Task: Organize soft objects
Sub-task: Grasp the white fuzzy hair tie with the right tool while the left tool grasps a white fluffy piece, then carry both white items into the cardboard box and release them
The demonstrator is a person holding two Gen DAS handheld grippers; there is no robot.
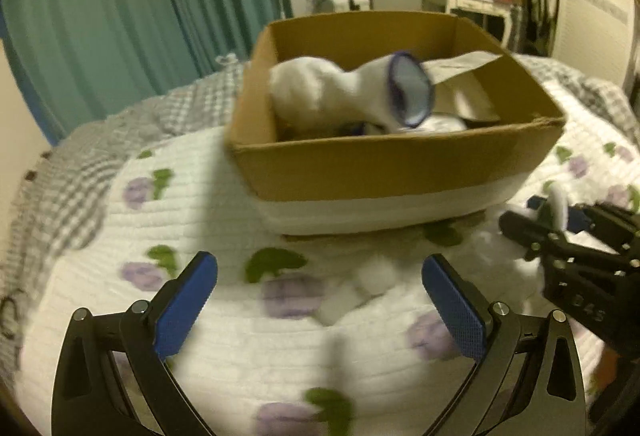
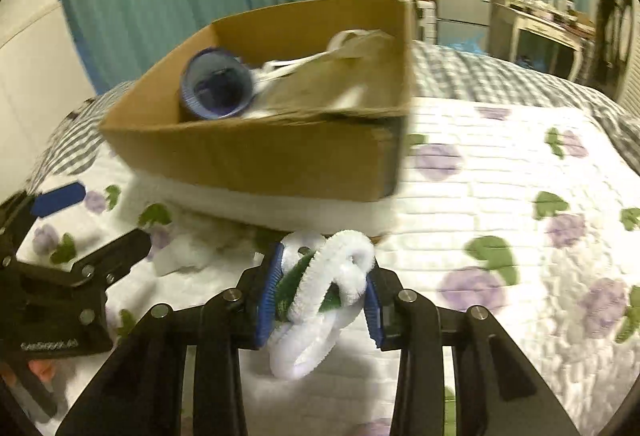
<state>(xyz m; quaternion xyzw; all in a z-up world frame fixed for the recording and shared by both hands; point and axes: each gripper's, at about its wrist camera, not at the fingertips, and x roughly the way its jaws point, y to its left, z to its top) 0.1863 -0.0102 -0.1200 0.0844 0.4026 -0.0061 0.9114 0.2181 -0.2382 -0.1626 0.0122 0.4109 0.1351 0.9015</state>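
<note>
One cardboard box (image 1: 392,171) sits on the bed (image 1: 224,340), which carries a white quilt printed with purple flowers and green leaves over a grey checked cover; the box serves as the landmark here.

Inside the box lies one white sock with a blue-rimmed cuff (image 1: 410,89), its open mouth turned toward the near wall, and beside it, toward the box's right side, one crumpled sheet of brown paper (image 1: 464,83). More white fabric lies under the sock, but how many pieces cannot be told.

Two tools are in view. The left tool (image 1: 320,300) hovers in front of the box's near wall with its two blue pads wide apart and nothing between them. Below it on the quilt, just in front of the box, lie two small white fluffy lumps (image 1: 362,290), touching each other; blur hides what they are.

The right tool (image 2: 320,296) is in front of the box's near right corner, its two blue pads drawn in against one tangled bundle of white fuzzy loops (image 2: 336,276), which fills the gap between them. The bundle seems to be made of several looped strands, perhaps three, though the tangle prevents a sure count. Something dark green (image 2: 292,282) shows within it.
</note>
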